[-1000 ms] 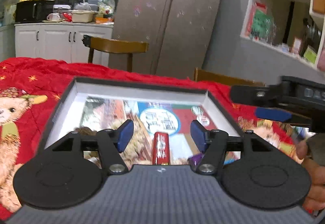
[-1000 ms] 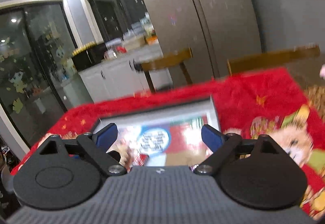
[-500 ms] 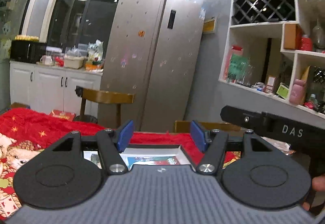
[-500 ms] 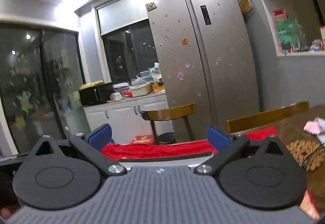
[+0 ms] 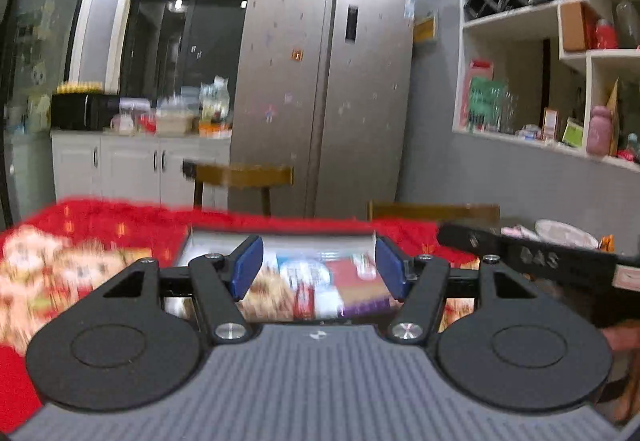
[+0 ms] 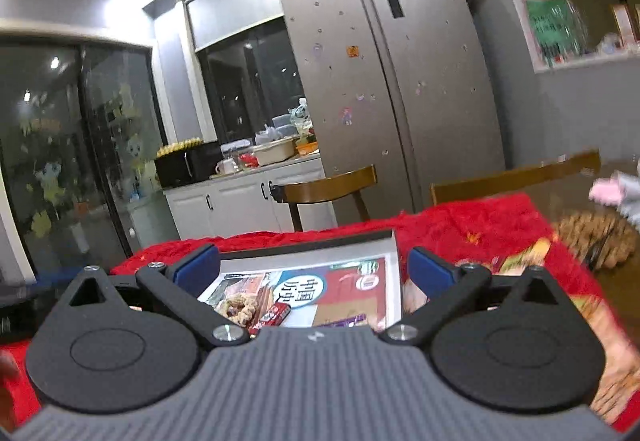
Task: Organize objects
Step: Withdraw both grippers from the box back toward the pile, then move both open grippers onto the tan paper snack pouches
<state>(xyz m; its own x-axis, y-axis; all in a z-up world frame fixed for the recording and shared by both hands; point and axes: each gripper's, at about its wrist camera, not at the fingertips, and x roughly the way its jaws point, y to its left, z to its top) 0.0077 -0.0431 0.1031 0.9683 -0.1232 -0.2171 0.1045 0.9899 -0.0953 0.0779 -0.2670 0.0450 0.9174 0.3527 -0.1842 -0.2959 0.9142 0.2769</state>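
Both the left gripper (image 5: 318,267) and right gripper (image 6: 312,273) stand released and empty, the box (image 6: 394,261) just beyond the fingers; approach step, next calls for descending onto one item inside.

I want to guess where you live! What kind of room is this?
Most likely a home kitchen and dining room: a big silver fridge, white cabinets under a cluttered counter, and a table in a red cloth with wooden chairs.
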